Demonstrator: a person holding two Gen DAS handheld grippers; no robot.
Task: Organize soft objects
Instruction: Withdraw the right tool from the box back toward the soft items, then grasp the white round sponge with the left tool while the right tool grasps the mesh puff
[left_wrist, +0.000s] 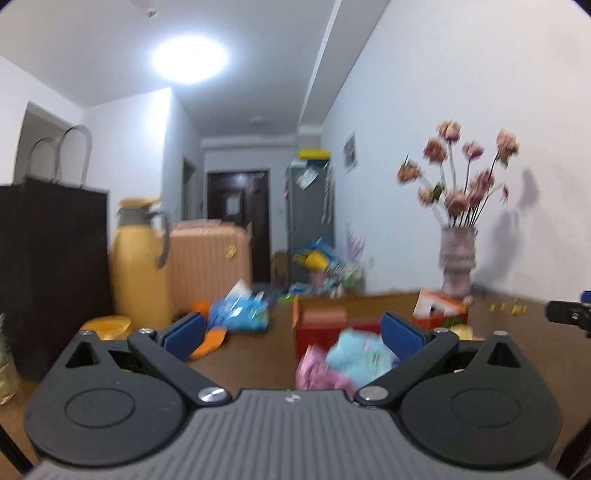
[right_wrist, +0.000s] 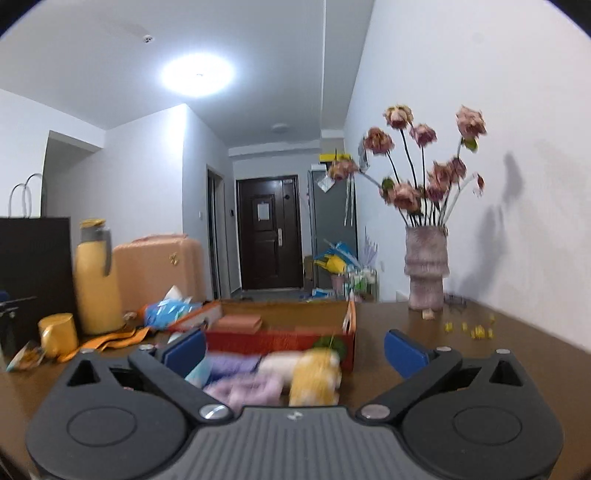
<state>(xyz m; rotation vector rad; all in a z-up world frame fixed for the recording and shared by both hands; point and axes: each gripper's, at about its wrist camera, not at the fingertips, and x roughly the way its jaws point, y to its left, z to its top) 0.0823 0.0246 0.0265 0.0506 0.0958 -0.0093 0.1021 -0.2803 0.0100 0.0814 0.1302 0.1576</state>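
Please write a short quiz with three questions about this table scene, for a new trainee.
1. True or false: the ribbed pinkish ceramic vase holding dried pink flowers stands at the wall side of the brown wooden table.
2. Which soft item lies nearest the right gripper? A) fuzzy yellow cloth B) tall yellow thermos jug
3. Fill in: both the right gripper and the left gripper are ___.

Key: 1 true; 2 A; 3 open, nothing held.
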